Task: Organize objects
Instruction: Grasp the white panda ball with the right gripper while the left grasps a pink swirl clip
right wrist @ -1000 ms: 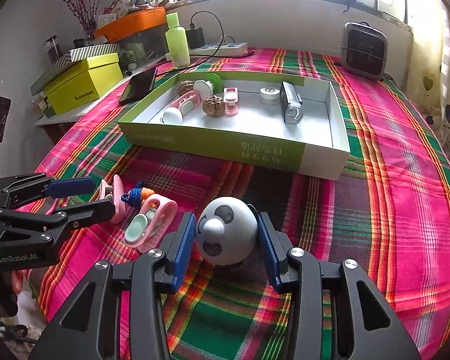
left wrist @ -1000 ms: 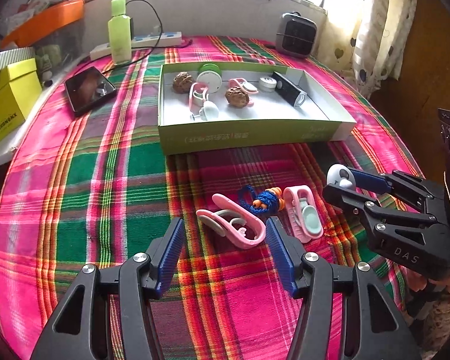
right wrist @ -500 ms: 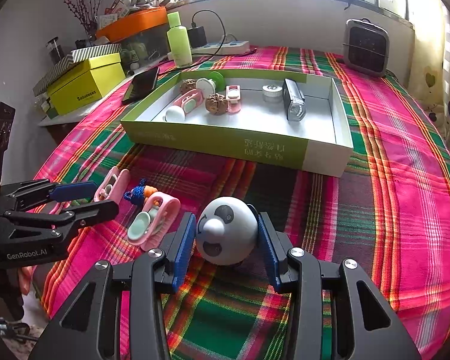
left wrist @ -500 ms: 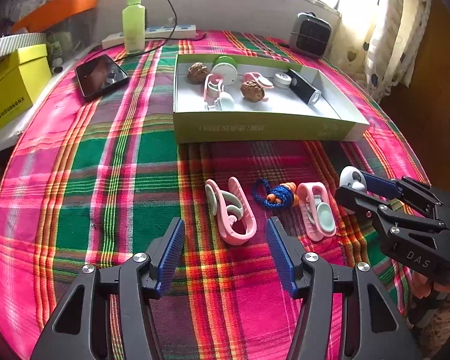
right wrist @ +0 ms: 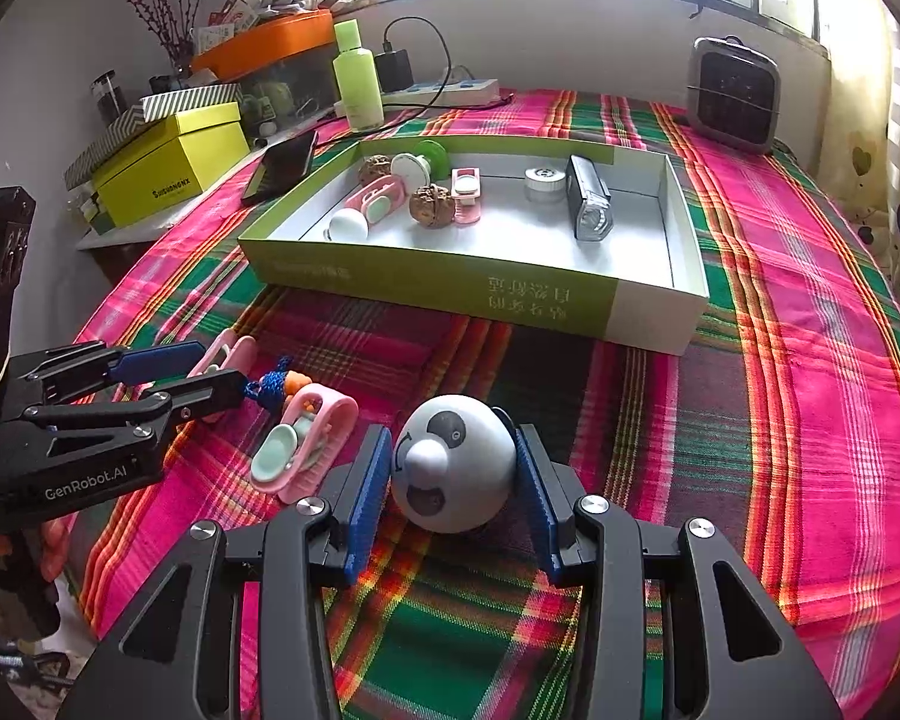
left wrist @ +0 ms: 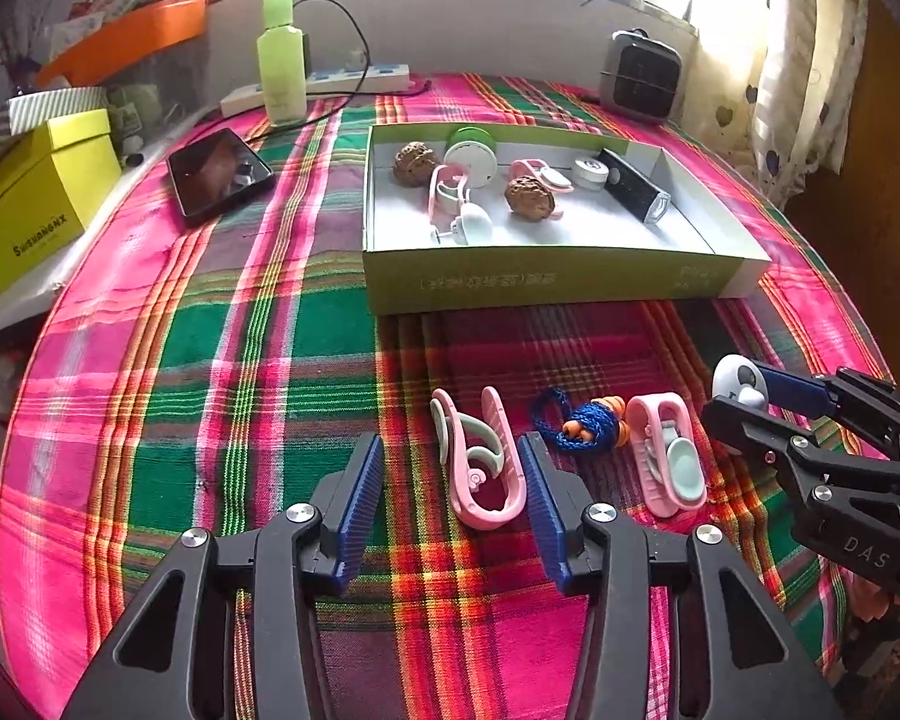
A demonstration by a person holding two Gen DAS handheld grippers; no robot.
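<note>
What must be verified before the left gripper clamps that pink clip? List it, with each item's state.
1. Pink clip between the left gripper's fingers: ok. The jaws have just been closing and are not yet clamped on it.
2. Clip centred in the jaws: not ok. It lies close to the right-hand finger, with a gap at the other.
3. Blue cord outside the jaws: ok, it lies beyond the right-hand finger.
4. Right gripper holding the panda ball: ok, pads on both sides.
5. Ball lifted off the cloth: cannot tell.
6. Free floor in the green box: ok, bare near the front.
</note>
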